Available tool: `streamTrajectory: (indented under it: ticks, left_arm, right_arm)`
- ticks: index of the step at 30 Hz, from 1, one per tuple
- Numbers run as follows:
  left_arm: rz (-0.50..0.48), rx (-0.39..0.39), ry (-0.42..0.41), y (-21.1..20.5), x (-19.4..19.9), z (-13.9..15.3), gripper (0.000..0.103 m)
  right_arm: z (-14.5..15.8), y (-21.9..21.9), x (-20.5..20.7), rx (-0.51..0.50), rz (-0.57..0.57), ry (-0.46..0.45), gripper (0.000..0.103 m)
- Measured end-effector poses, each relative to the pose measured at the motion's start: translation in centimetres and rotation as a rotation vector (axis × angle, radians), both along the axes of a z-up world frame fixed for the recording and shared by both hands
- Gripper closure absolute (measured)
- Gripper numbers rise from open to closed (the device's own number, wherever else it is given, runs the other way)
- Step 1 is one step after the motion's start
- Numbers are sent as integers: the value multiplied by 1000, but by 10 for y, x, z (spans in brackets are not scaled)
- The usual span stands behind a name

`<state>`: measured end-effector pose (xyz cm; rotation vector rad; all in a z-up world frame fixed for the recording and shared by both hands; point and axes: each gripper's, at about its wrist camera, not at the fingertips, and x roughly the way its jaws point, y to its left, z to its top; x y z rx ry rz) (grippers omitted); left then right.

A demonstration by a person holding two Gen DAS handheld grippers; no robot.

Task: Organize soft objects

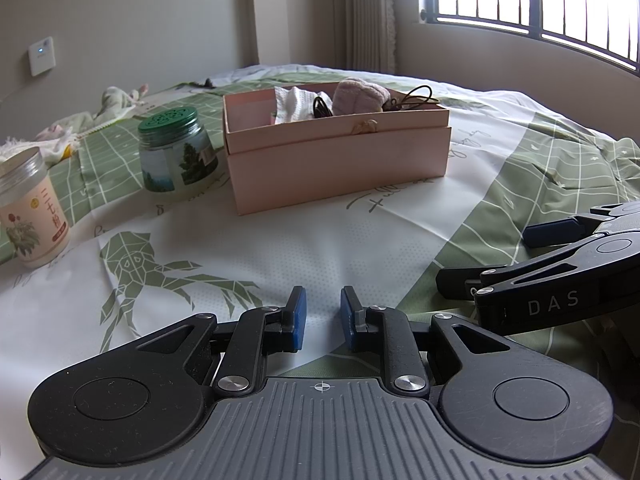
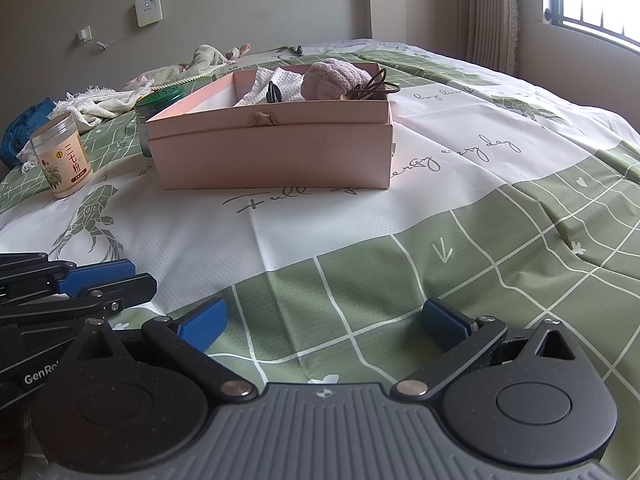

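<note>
A pink box (image 1: pixel 336 160) of stiff card, its tray seated in a deeper sleeve, stands mid-bed at about 12 o'clock from both tongs, with a small bow on its front wall. In it lie the soft things: a white cloth (image 1: pixel 294 106) toward the left, a mauve plush (image 1: pixel 360 98) to its right, and a dark cord (image 1: pixel 416 98) looped over the right rim; a small black item between cloth and plush is too small to tell. Just beside the box at 9 o'clock stands a glass jar (image 1: pixel 176 156) with a perforated green lid, and nearer, at about 10 o'clock from the left tongs, a clear tub (image 1: pixel 32 216) with a printed beige label. Behind them, by the wall, crumpled pale cloths (image 2: pixel 104 102) and a blue bundle (image 2: pixel 24 130) lie loose on the bed. The sheet (image 2: pixel 440 280) is smooth, white and green with a grid, creased at the right. Left tongs (image 1: pixel 323 312) stand narrow with nothing between the blue ribbed pads; right tongs (image 2: pixel 324 320) stand wide and empty. Each hovers low over the sheet, close beside the other. Bare sheet lies between tongs and box; the box's right flank is clear, its left crowded by jar and tub.
</note>
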<state>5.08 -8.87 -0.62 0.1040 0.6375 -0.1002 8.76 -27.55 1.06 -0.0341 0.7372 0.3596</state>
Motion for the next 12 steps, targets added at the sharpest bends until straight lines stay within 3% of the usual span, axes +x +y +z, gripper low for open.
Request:
streamTrajectory:
  ticks: [12]
  left_arm:
    - [2, -11, 0, -1, 1, 1, 81]
  right_arm:
    - [0, 0, 0, -1, 0, 0, 0]
